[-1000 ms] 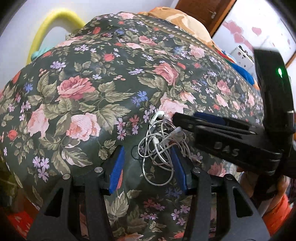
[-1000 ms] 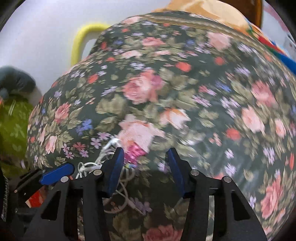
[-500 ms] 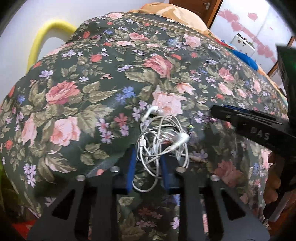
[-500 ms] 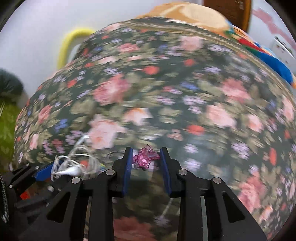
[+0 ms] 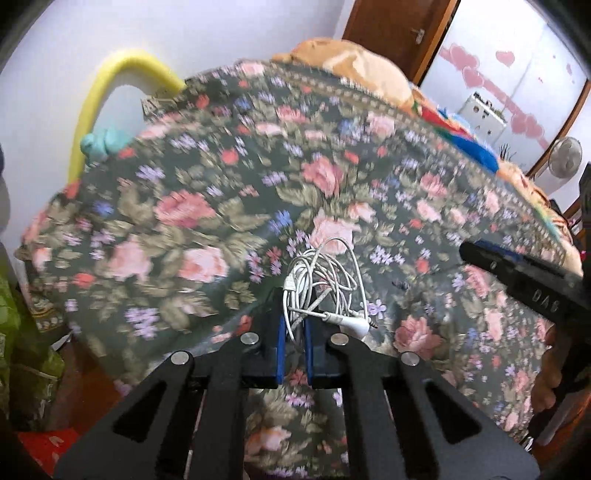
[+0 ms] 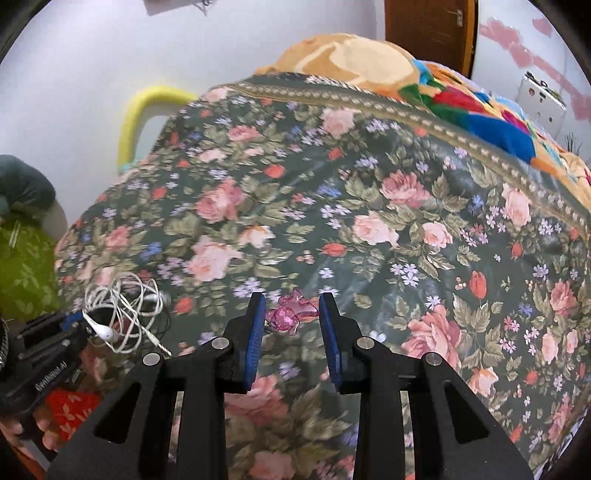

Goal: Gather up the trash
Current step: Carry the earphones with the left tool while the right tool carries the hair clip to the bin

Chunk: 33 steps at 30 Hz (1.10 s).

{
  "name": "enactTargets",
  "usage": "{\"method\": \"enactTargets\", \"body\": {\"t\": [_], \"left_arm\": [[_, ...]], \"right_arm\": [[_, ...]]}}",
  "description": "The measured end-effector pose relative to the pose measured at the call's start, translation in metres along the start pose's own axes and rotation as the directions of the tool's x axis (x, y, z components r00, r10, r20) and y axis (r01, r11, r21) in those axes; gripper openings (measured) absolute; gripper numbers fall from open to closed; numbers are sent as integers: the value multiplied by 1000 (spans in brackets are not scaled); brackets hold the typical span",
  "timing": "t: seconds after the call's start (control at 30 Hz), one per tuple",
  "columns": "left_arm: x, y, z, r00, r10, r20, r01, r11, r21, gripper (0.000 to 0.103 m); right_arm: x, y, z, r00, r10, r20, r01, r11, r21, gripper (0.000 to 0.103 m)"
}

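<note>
Change since a second ago: the left gripper [image 5: 293, 334], then spread wide around the tangled white earphone cable [image 5: 325, 280], is now clamped on it and raised off the floral bedspread [image 5: 207, 206]; the right gripper [image 6: 291, 325], then beside the cable, has shifted away to the pink plastic piece [image 6: 291, 314].

Left gripper: blue pads [image 5: 279, 339] pressed together on the lower strands of the cable. The loops stand up above the tips; the plug end hangs off to the right.

Right gripper: jaws parted, the pink plastic piece lying between the fingertips on the bedspread. Contact with either pad cannot be judged.

Cross view: the right wrist camera shows the left gripper [image 6: 79, 321] at lower left with the cable [image 6: 125, 314] bunched at its tips.

Surroundings: orange blanket [image 6: 347, 55] and multicoloured cloth [image 6: 476, 114] at the far end of the bed; yellow padded rail [image 5: 110, 85] at the corner; white wall [image 6: 147, 48]; brown door [image 5: 399, 33] beyond.
</note>
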<state>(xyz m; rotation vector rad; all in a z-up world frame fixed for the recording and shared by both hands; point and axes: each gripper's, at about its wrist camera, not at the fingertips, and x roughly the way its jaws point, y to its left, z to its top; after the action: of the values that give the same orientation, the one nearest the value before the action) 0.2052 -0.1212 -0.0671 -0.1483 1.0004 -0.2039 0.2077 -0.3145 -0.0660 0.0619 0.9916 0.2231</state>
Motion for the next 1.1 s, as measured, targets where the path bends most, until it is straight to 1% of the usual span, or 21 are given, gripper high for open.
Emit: {"method": "enactTargets", "body": {"t": [0.1,0.33,0.47,0.6,0.73,0.93,1.1], "left_arm": [[-28,9,0,999,1,34,0,1000,-18,7],[-89,35,-12,995,24,102,-19,998,-54,7],[-126,56,-26,989,49,138,-38,996,-85,7],[-159,78,-43,982,82,167,-64,992,-113,7],[-183,102,-63,978,111,175,-84,985,-153,7],[-208,142,-102,975,155,159,-119,969,-214,7],[-213,175,-138,976,183,117,-147,954,-262,7]], "right_arm": [[-7,18,4,1000,19,13,-19,1000,-16,27],[-48,70,2,996,65,65,-59,995,-82,27],[-69,106,-4,991,100,88,-87,987,-137,27],[-82,140,-14,985,141,94,-123,977,-177,27],[-93,181,-30,979,187,85,-163,960,-229,27],[-96,228,-55,969,241,54,-217,934,-285,27],[-83,265,-81,963,268,-19,-260,913,-316,27]]}}
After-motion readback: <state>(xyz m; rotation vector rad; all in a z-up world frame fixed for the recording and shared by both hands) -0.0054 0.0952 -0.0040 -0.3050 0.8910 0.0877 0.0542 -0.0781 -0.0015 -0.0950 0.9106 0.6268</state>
